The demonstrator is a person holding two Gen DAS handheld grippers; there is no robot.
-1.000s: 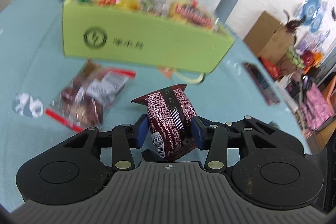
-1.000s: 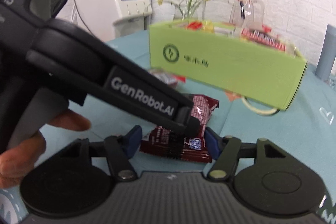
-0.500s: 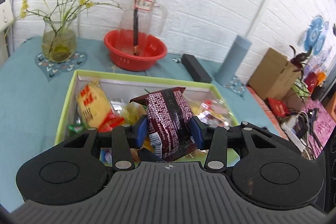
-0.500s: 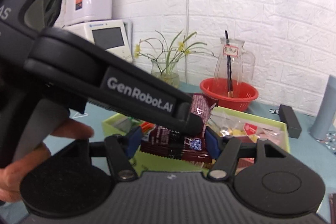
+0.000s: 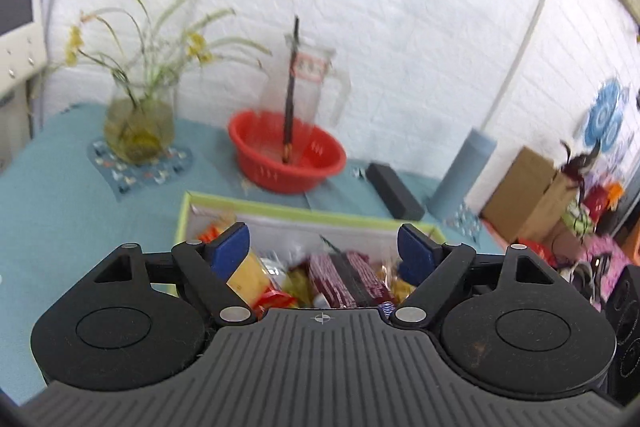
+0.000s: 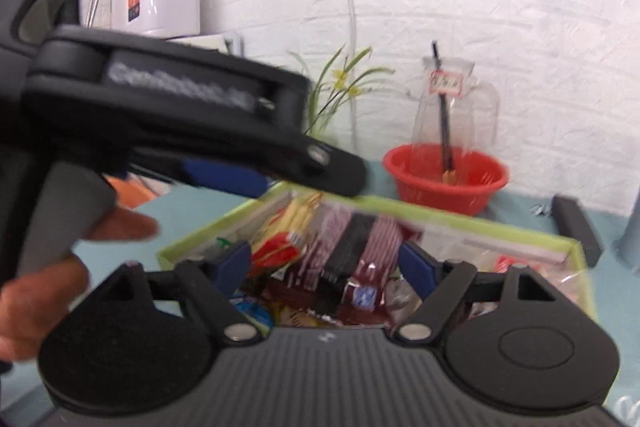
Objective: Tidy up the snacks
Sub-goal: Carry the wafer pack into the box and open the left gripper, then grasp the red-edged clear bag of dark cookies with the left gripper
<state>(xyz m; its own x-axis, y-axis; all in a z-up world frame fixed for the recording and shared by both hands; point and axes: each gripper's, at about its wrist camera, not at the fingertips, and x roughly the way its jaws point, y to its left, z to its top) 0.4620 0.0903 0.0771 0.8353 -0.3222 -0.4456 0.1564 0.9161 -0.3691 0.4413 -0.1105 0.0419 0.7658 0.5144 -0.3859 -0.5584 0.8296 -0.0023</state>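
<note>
A green snack box stands on the teal table and also shows in the right wrist view. It holds several snack packets. A dark red packet lies in the box below my left gripper, which is open and empty. My right gripper is open and empty above the box, with dark red packets below it. A yellow packet lies at the box's left. The left gripper's body crosses the right wrist view's upper left.
A red basket with a glass pitcher stands behind the box. A vase with flowers is at the back left. A black case and a blue cylinder stand at the back right. A white brick wall is behind.
My left gripper has opened and let go of the dark red packet, which now lies in the box. My right gripper has opened wider too. Both views are blurred by motion.
</note>
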